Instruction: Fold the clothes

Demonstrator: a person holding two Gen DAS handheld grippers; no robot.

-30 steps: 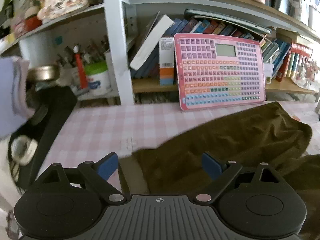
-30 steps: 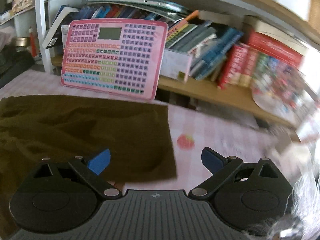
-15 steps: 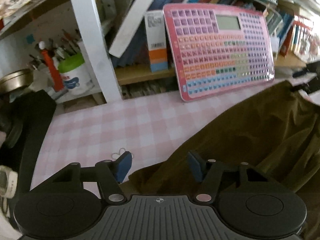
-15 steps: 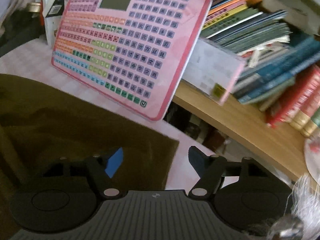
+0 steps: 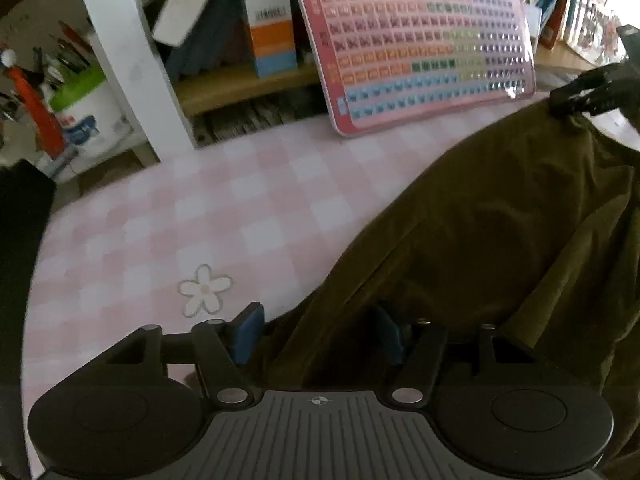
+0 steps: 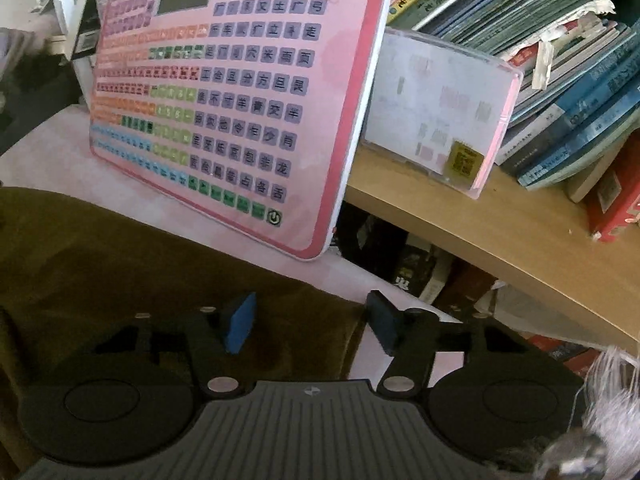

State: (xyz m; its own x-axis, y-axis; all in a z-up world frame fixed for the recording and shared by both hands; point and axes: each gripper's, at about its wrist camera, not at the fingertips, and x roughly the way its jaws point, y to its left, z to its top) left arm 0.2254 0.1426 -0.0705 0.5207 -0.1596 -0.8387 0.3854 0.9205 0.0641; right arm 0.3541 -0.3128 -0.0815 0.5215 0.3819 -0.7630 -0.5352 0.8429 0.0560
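A dark olive-brown garment (image 5: 500, 232) lies spread on the pink checked tablecloth (image 5: 200, 220). My left gripper (image 5: 318, 336) is open, low over the garment's near left corner, and the cloth edge lies between its blue pads. The garment also shows in the right wrist view (image 6: 120, 264). My right gripper (image 6: 312, 324) is open, with the garment's far right corner between its blue pads. The right gripper also shows in the left wrist view (image 5: 580, 96) at the cloth's far corner.
A pink children's keyboard board (image 5: 420, 40) (image 6: 224, 92) leans against a wooden shelf (image 6: 500, 232) of books just behind the cloth. A white shelf post (image 5: 132, 60), a white tub of pens (image 5: 80, 120) and a dark object (image 5: 20, 260) stand at left.
Both grippers have come down and forward onto the garment's corners. Their jaws have narrowed from wide open, and the cloth now sits between the pads.
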